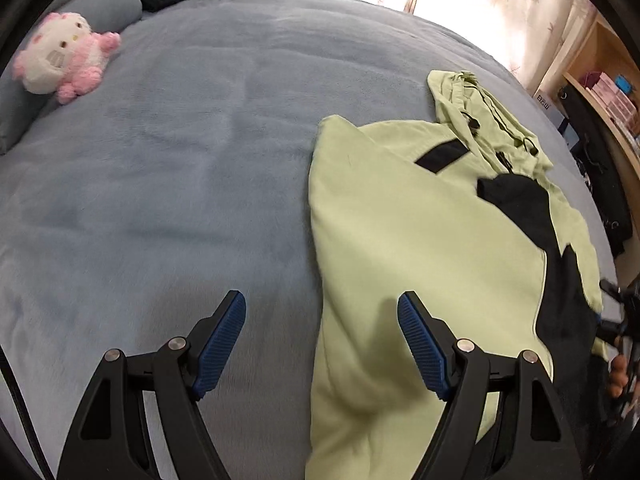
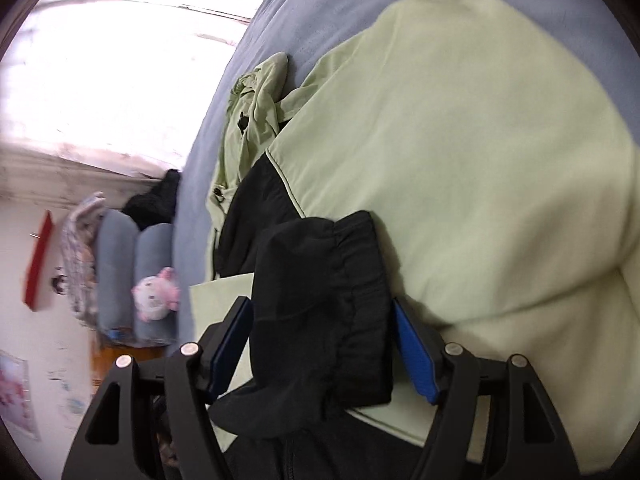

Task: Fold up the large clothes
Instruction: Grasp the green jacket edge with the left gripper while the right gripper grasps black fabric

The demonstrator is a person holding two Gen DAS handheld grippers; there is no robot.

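Your right gripper (image 2: pixel 322 344) spread wide around the black cuff (image 2: pixel 340 308) — not clamped, your left gripper (image 1: pixel 322 340) wide and empty, pale-green hooded jacket (image 1: pixel 420 240) on the blue bedspread (image 1: pixel 160 180), plush toy (image 1: pixel 64 58) far off.

The right gripper (image 2: pixel 322 344) has its jaws spread wide, with a black sleeve cuff (image 2: pixel 320 312) of the pale green jacket (image 2: pixel 460 152) lying between the blue pads (image 2: pixel 414 354); whether either pad touches the fabric is unclear. The jacket is spread across the blue-grey bed cover (image 2: pixel 320 8), its body folded over into a broad green panel, the hood (image 2: pixel 256 96) crumpled toward the far side. Beyond the bed edge lie grey-blue pillows (image 2: pixel 132 276), a pink-and-white plush toy (image 2: pixel 156 292), a dark heap of cloth (image 2: pixel 154 200) and a bright window (image 2: pixel 120 72).
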